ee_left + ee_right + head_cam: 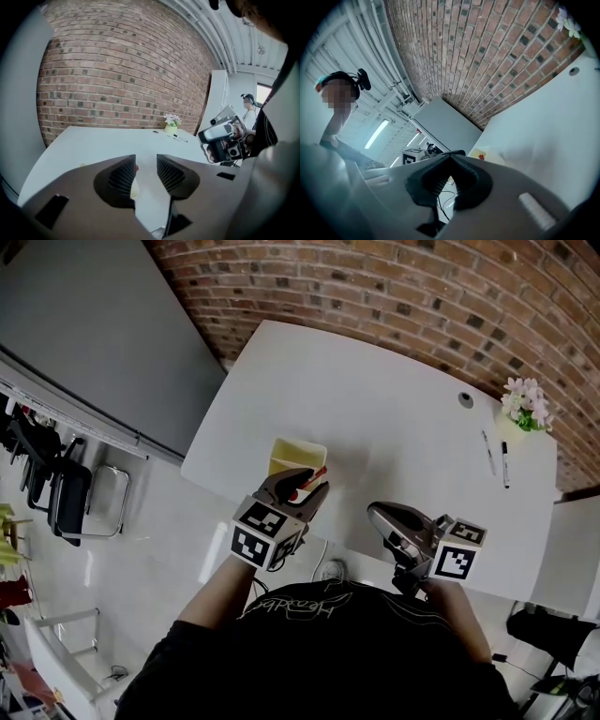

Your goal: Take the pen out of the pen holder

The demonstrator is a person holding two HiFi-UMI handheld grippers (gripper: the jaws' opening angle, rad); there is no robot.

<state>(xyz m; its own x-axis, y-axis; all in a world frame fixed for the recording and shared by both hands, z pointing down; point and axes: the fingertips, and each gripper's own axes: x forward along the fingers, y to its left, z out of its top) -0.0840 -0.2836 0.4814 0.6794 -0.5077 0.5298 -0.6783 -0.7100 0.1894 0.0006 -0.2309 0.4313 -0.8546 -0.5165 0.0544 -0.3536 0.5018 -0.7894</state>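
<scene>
Chairs (70, 488) off left, brick wall (422, 287) behind the white table (394, 399). Yellow pen holder (292, 454) sits at its front-left edge, red-tipped pen (136, 168) inside. Left gripper (319, 480) is spread wide around it, not pinching. Right gripper (373, 512) is clenched and empty. Two loose pens (504, 465) lie by the flowers (525, 404).

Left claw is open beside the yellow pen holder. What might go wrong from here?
The red-tipped pen shows at the edge of one jaw, not centred in the open left claw; closing now may miss it or pinch the rim of the pen holder. The holder stands close to the near edge of the table, so a nudge could tip it.
</scene>
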